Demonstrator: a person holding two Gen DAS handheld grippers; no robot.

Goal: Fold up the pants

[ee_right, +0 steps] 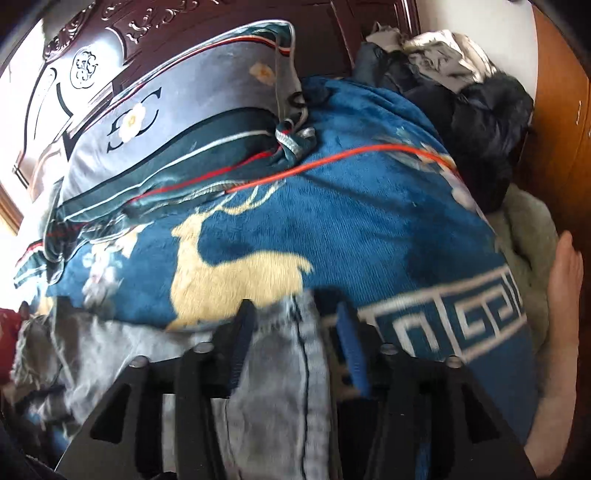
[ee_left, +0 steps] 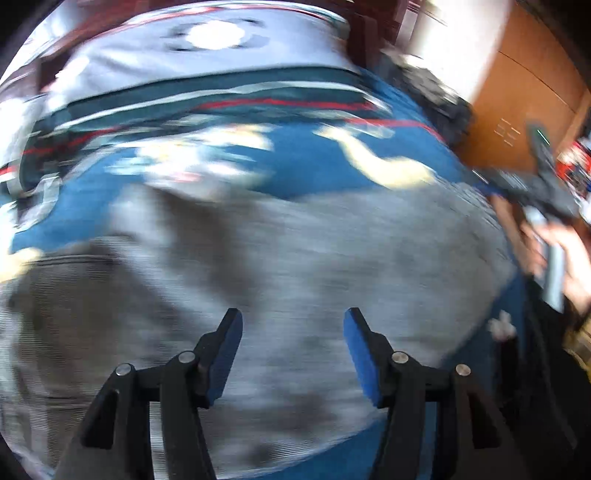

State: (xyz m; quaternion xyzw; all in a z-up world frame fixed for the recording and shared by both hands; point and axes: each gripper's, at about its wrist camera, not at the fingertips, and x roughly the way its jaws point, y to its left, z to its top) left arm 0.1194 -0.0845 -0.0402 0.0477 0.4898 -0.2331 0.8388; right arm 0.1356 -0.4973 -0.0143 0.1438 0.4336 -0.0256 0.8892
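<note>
A bed fills both views, covered by a blue blanket point(ee_right: 369, 229) printed with a cream deer point(ee_right: 221, 273) and a white key-pattern border, with a dark carved headboard point(ee_right: 184, 22) behind it.

In the left wrist view everything is smeared by motion. The grey pants point(ee_left: 295, 258) lie spread across the near part of the bed, over the blanket, reaching from the left edge almost to the right edge. The left gripper point(ee_left: 293, 354) hangs above the cloth with its jaws parted and only the pants' surface showing through the gap; nothing is pinched between the blue pads. Past the right edge of the bed, a hand point(ee_left: 565, 254) holds the other tool, and a brown wooden cabinet point(ee_left: 524, 103) stands behind it. A grey pillow point(ee_left: 207, 55) lies at the head of the bed.

In the right wrist view the picture is sharper. The right gripper point(ee_right: 295, 343) has its jaws apart, and a seamed strip of the pants point(ee_right: 280, 387) runs up between the fingers near the front edge of the bed; the pads do not look pressed onto it. More grey cloth bunches toward the left. A red cord point(ee_right: 332, 158) crosses the blanket. The pillow point(ee_right: 177, 110) rests against the headboard, a heap of dark clothes point(ee_right: 461, 92) sits at the far right corner, and a bare foot point(ee_right: 561, 302) shows at the right edge.
</note>
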